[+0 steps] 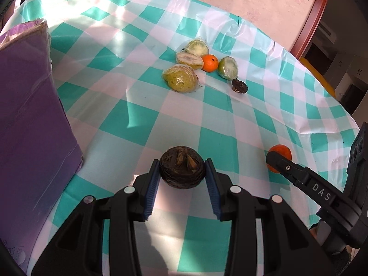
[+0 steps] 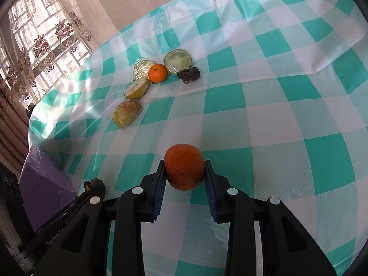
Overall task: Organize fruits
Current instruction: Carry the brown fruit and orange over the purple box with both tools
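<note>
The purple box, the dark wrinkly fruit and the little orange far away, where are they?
purple box [image 1: 34,105]: left wrist view, its big front face.
dark wrinkly fruit [image 1: 182,169]: left wrist view, its middle.
little orange [image 2: 157,73]: right wrist view, its middle.

The desk [image 1: 230,119], under a teal-checked cloth, bears four wrapped fruit halves [image 1: 180,78], a tangerine [image 1: 210,63], a date [image 1: 239,86] and a purple box [image 1: 30,115].

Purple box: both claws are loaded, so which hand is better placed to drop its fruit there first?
Left, probably. The purple box stands right beside the left claw, which holds the dark brown fruit. The right claw, holding an orange, sits farther from it.
</note>
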`<state>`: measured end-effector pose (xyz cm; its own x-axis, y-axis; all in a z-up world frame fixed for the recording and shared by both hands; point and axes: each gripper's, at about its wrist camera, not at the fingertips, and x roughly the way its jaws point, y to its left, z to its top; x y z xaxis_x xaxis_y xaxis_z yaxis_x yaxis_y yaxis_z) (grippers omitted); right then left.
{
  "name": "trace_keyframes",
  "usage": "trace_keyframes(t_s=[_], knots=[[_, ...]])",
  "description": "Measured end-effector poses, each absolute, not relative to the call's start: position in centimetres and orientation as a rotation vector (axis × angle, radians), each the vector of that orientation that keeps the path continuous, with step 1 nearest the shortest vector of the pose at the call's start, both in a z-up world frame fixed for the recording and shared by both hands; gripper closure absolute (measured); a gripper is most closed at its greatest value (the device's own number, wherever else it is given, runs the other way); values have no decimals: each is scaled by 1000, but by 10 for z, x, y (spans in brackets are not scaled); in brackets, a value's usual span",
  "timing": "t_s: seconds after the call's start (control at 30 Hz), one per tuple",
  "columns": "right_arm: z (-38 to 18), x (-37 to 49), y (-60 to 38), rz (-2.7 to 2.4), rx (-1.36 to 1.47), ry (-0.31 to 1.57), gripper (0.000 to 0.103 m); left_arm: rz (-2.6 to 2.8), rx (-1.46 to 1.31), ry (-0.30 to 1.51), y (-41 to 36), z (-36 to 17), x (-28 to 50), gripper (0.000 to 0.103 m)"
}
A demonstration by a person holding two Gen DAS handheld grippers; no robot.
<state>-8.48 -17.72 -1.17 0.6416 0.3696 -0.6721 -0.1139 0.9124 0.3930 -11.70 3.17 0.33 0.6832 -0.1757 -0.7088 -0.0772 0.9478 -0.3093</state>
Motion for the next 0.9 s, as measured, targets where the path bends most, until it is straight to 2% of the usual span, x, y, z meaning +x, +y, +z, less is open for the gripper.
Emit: trace_keyframes(t_s=[0.63, 0.9], knots=[[-13, -149, -139, 399, 247, 865, 71, -69, -266, 701, 43, 16, -193, 64], [-7, -162, -133, 423, 258, 820, 71, -71, -280, 624, 50, 23, -214, 64]])
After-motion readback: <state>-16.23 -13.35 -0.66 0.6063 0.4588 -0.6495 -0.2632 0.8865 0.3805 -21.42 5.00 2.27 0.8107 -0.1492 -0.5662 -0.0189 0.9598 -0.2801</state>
